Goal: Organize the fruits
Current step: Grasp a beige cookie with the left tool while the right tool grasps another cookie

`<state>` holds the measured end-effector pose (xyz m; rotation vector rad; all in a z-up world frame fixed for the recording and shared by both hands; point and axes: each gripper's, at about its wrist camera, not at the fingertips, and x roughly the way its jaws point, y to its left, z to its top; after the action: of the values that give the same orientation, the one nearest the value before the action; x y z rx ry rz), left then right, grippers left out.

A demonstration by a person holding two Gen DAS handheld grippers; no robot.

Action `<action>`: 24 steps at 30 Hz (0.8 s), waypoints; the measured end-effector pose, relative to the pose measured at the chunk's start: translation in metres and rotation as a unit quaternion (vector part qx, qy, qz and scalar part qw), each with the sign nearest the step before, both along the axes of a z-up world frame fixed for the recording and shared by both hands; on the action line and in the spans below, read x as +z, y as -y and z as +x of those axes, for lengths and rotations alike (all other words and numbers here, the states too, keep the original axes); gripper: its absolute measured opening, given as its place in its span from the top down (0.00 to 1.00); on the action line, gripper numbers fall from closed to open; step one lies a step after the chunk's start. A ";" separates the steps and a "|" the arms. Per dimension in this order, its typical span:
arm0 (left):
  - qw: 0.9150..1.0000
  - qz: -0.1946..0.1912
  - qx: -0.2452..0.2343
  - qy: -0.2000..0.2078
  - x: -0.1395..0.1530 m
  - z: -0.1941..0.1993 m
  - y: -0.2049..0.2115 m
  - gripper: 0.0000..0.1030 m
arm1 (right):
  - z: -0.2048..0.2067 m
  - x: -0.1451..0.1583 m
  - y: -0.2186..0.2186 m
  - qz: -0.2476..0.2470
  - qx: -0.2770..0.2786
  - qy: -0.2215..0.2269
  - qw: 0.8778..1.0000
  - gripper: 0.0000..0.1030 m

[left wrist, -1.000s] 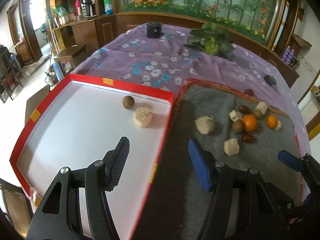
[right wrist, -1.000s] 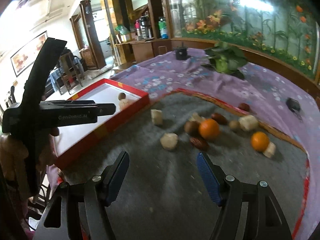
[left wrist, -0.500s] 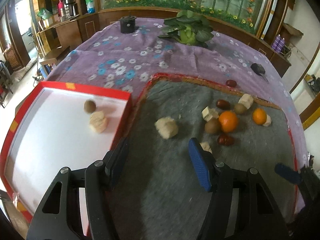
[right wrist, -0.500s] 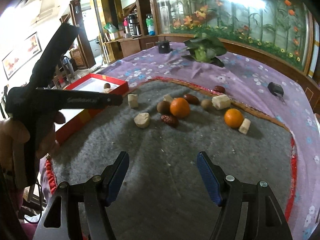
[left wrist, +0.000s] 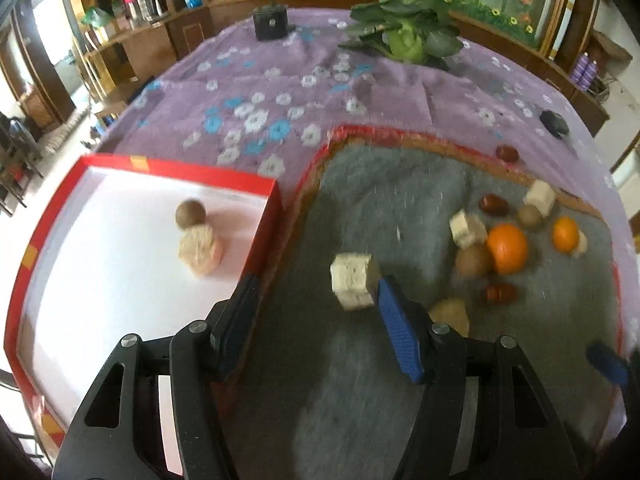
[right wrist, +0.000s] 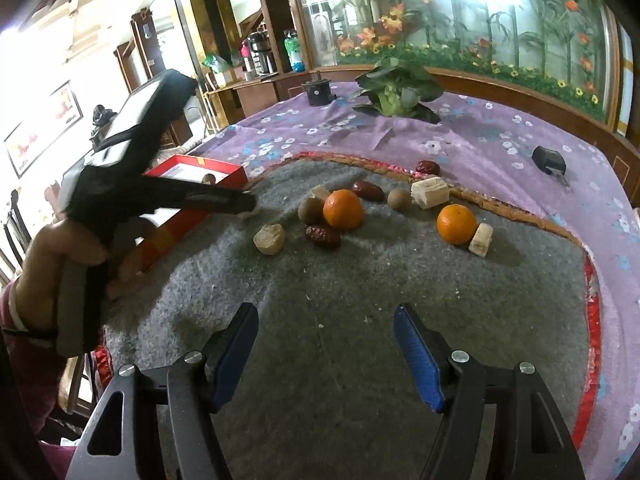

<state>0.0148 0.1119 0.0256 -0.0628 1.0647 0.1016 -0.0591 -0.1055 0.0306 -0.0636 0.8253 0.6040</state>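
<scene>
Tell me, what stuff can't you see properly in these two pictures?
- The pale chunk nearest the left gripper: the left wrist view is motion-blurred, so I cannot tell whether a finger touches it.
- The red tray: in the right wrist view the hand and its gripper cover most of it.
- The small dark object on the purple cloth: too small to identify.
- The right gripper: its handle is cut off by the bottom edge.

Pale chunk: partly hidden behind the left claw's blue finger, at four o'clock of it.
Red tray: mostly hidden behind the left claw.
Fruit pile: motion-blurred.
</scene>
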 end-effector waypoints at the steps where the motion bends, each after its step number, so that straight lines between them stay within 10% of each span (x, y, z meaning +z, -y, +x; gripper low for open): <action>1: 1.000 -0.002 -0.003 0.002 0.001 -0.005 -0.001 0.39 | 0.001 -0.001 -0.001 0.000 0.003 -0.003 1.000 0.34; 20: 0.999 -0.022 -0.036 0.033 -0.002 0.002 0.018 0.40 | 0.005 -0.003 -0.005 0.004 0.008 -0.004 1.000 0.34; 24: 0.999 -0.021 -0.033 0.028 -0.008 0.005 0.011 0.71 | 0.007 -0.002 -0.009 0.005 0.015 -0.003 1.000 0.34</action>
<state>0.0203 0.1007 0.0173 -0.0681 1.0116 0.0175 -0.0516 -0.0966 0.0285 -0.0660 0.8283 0.6359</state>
